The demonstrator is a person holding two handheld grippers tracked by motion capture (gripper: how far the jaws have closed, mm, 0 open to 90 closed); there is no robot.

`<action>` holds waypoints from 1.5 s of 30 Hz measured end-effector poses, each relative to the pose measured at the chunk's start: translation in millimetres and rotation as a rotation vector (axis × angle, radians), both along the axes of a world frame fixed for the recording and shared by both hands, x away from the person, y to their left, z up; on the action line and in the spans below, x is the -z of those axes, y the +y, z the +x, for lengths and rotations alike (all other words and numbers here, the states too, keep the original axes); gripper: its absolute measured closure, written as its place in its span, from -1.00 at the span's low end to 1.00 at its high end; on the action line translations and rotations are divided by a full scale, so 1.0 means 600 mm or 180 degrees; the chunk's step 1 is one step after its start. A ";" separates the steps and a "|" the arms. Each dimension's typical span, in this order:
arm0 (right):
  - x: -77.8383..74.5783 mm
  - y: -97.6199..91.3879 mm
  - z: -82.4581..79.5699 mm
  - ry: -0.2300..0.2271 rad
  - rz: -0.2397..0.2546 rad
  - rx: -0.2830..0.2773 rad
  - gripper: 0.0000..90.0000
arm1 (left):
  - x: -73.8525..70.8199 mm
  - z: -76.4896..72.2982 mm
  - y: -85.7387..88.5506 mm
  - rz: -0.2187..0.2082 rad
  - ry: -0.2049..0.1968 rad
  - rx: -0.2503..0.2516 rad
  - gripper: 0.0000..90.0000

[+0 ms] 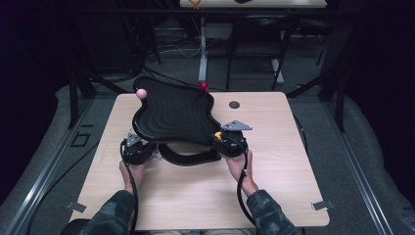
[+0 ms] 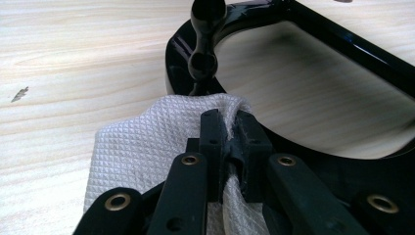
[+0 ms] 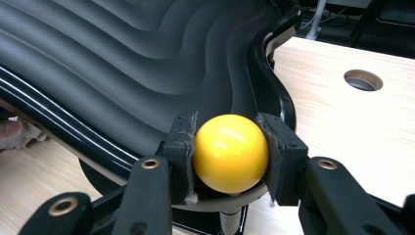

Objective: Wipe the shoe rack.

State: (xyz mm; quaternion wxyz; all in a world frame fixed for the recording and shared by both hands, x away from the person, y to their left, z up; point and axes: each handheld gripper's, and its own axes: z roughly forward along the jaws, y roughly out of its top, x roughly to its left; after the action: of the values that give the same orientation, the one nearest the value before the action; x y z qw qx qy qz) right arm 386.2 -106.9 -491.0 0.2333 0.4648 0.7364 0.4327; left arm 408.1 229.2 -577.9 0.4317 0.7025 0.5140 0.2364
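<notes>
Wooden table (image 1: 274, 196), pale, bearing everything; a round cable hole (image 1: 234, 104) set into it beyond the tray's right corner. Black wavy tray (image 1: 173, 115), ribbed and curvy-edged, tilted up over the table's middle on a black curved base (image 1: 188, 157) resting on the wood just beneath the tray's near edge. Knobs at the tray's corners: pink ball (image 1: 141, 93) at the far left, red ball (image 1: 203, 86) at the far right, yellow ball (image 3: 230, 152) at the near right. White waffle-weave cloth (image 2: 142, 147) at the tray's near left corner, bunched against the base and covering that corner, with a glossy black post (image 2: 203, 46) rising just behind it.

Left gripper (image 2: 230, 142) at the tray's near left corner, pinched tight on a fold of the cloth, aimed low along the table toward the base. Right gripper (image 3: 229, 147) at the tray's near right corner, clamped on the yellow ball from both sides, pads pressing its flanks. Forearms in camouflage sleeves (image 1: 266, 213) coming in from the near table edge, hands wrapped round the gripper bodies, cables trailing back.
</notes>
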 end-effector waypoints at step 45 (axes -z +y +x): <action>0.001 0.062 -0.009 0.0066 0.0128 -0.0145 0.34 | 0.013 -0.051 -0.023 -0.0054 -0.0061 -0.0004 0.86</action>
State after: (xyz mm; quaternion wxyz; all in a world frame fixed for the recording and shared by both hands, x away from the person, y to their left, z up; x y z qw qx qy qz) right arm 381.0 -69.7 -491.6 0.2064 0.4569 0.7404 0.4478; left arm 377.7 215.3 -585.7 0.4425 0.6962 0.5123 0.2390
